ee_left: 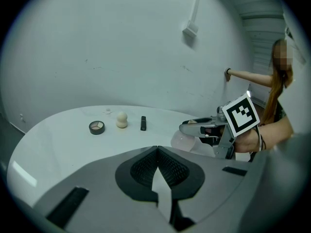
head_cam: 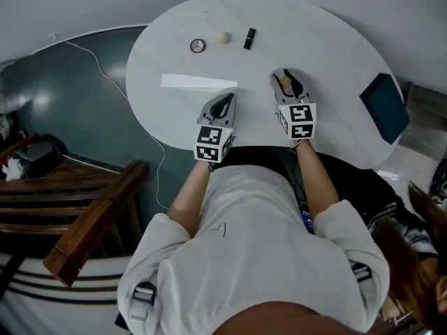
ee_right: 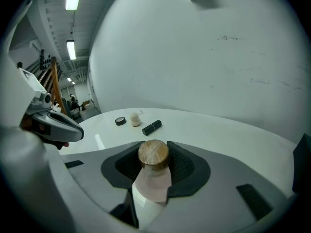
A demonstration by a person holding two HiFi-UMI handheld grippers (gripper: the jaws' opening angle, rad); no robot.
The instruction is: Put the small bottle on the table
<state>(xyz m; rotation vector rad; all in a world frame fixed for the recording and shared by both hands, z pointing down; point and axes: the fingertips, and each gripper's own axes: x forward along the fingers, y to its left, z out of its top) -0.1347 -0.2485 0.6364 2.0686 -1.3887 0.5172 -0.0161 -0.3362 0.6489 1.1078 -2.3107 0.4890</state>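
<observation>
Two hand-held grippers: you hold them side by side over the near part of the white desk (head_cam: 328, 40), the left one at 9 o'clock from the right.
Left hand-held gripper (ee_left: 156, 152): its jaws are closed together with nothing between them.
Right hand-held gripper (ee_right: 154, 145): its jaws stand partly apart and clamp the small bottle (ee_right: 153, 155) at the neck, just under the wooden cap.
Small bottle: pale pink body, cap uppermost, low over the desk near its middle; you cannot tell whether its base touches the top.
White strip (head_cam: 199, 82): lies flat at 11 o'clock from your left jaws, just beside them.
Far row: round compact (head_cam: 198, 45), beige puff (head_cam: 223, 38) and black tube (head_cam: 249, 38), at 11 o'clock from the bottle, well apart from it.
Teal box (head_cam: 385, 107): at 3 o'clock from the bottle, on the desk's rim.
</observation>
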